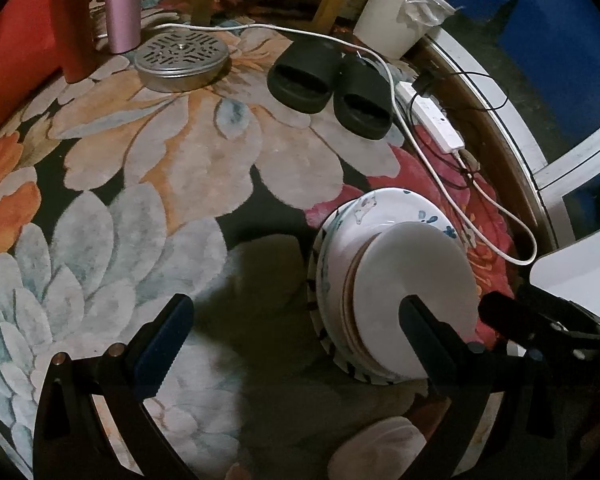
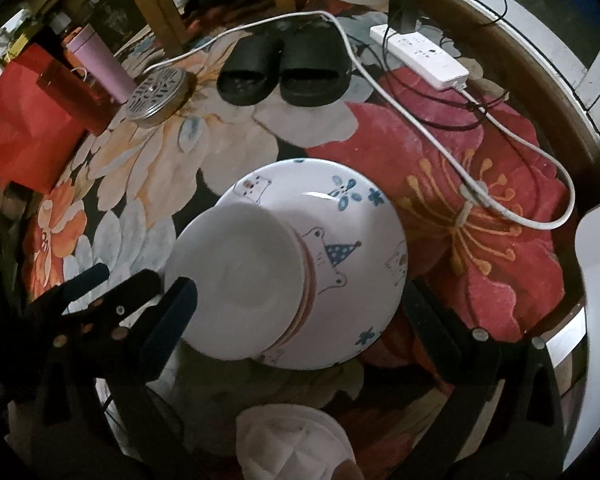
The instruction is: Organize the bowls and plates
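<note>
Both grippers, left [image 1: 292, 344] and right [image 2: 300, 312], stand spread wide and grasp nothing. Between them on the floral rug [image 2: 480, 200] sits the upturned stack: white plate [image 2: 236, 280] atop bear-print bowl [image 2: 356, 248]. No readable writing shows anywhere.

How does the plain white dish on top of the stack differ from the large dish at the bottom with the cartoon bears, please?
The plain white dish has no pattern; the bear-printed dish carries bears, a party hat and blue flowers. The white dish looks narrower, since the printed one's rim spreads out beyond it. The white dish sits on top of the stack, while the printed one lies at the bottom on the floral rug. Both are round, glossy and appear to be upside down.
</note>
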Demonstrator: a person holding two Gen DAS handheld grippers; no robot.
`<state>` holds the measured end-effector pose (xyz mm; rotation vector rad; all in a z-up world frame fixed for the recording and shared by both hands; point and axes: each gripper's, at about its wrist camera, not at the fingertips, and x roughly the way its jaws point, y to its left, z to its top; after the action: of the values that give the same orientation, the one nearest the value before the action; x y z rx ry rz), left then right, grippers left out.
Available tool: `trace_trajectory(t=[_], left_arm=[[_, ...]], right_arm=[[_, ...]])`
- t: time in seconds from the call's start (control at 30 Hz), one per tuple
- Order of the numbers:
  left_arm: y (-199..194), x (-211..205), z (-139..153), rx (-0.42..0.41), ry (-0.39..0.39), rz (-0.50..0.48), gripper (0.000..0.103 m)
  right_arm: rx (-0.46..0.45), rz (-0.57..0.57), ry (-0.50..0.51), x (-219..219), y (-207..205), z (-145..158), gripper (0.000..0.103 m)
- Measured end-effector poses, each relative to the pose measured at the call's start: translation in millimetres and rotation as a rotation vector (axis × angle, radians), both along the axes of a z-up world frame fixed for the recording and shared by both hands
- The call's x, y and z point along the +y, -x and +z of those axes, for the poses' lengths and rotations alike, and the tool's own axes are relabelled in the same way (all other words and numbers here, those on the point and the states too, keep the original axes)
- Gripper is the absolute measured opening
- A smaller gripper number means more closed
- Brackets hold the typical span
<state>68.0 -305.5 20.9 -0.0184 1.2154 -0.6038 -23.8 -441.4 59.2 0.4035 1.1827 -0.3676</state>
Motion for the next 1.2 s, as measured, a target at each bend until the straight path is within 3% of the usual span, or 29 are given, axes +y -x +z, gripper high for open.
trace_trajectory(t=[0.37, 0.77, 1.03, 1.2], left_arm=[[-3.1, 20.4, 8.4, -0.051, -0.027, 0.06, 0.102], [0.9, 35.8, 14.3, -0.088, -0.115, 0.084, 0.102], [8.5, 36.5, 17.5, -0.121, -0.148, 0.057, 0.102], [8.8, 38.6, 15.0, -0.095, -0.149, 0.051, 0.102]], right_arm=[[0.029, 0.022, 0.017, 15.5, -1.9, -3.4, 0.103], [0.042, 0.058, 0.059, 36.2, -8.4, -1.2, 0.103], [0.065, 0.048, 0.101, 44.2, -9.2, -1.5, 0.103], [0.077, 0.033, 0.131, 46.7, -7.9, -0.2, 0.103]])
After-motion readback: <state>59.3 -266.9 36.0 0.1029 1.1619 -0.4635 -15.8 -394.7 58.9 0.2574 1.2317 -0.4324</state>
